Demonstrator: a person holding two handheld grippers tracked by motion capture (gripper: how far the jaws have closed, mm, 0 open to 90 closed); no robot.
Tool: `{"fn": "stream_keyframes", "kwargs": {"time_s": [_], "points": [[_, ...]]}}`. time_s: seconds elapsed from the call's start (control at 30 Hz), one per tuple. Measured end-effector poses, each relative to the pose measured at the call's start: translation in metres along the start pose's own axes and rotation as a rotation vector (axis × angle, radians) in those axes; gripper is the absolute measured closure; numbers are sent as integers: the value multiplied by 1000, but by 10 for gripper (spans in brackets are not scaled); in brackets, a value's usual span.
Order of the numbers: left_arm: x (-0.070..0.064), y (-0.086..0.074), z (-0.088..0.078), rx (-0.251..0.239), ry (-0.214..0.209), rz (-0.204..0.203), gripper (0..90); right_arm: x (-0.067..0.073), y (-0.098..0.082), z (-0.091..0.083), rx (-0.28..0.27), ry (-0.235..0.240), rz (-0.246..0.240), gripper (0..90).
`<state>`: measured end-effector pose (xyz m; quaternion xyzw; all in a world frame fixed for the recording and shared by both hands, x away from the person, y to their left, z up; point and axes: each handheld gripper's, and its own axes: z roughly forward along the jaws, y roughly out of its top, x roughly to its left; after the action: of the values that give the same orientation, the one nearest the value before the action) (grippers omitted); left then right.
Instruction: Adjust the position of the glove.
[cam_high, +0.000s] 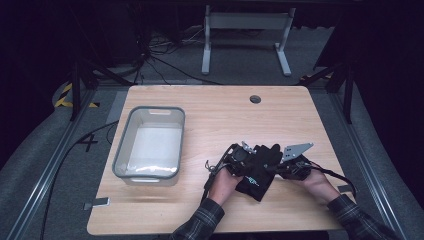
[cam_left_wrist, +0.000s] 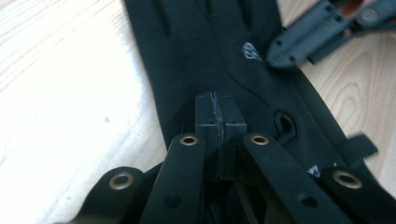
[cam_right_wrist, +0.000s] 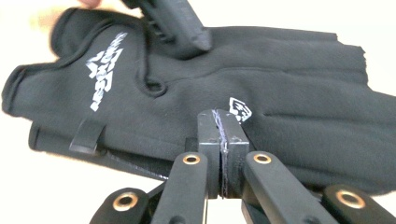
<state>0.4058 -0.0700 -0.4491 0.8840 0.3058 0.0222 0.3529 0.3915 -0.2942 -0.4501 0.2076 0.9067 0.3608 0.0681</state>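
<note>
Black fleece glove (cam_high: 258, 167) with white printed logos, lying flat on the light wooden tabletop (cam_high: 210, 115) between the two grippers. The left gripper (cam_left_wrist: 218, 122) has its fingers (cam_left_wrist: 207, 114) pressed together with nothing between them, their tips resting on or just above the glove's back near the cuff; the right gripper (cam_right_wrist: 222, 132), likewise closed and empty, meets the glove at its near edge by the small white emblem. Each gripper's tip appears beyond the other's fingers, over the far side of the glove. The step in hand is judged to be the approach before a grasp: both tools are placed but neither holds fabric. The next move would call for opening the fingers and pinching an edge of the fleece. A clear grey-rimmed plastic bin (cam_high: 149, 145) stands well apart, beyond the left gripper.
</note>
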Motion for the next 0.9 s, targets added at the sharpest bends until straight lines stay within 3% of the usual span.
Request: {"fn": "stream_keyframes", "kwargs": {"time_s": [0.27,0.4,0.63,0.77,0.9], "points": [[6,10,7,5,-7,4,898,10,0,0,1,32,-18,900],[6,17,10,23,-2,26,898,17,1,3,-5,59,-30,900],[7,17,6,4,-14,27,890,17,1,1,-17,60,-25,876],[6,18,-1,-9,-17,41,802,15,-1,-9,-37,46,-13,797],[1,18,-8,-31,-39,61,673,9,-10,-25,-72,21,31,678]]}}
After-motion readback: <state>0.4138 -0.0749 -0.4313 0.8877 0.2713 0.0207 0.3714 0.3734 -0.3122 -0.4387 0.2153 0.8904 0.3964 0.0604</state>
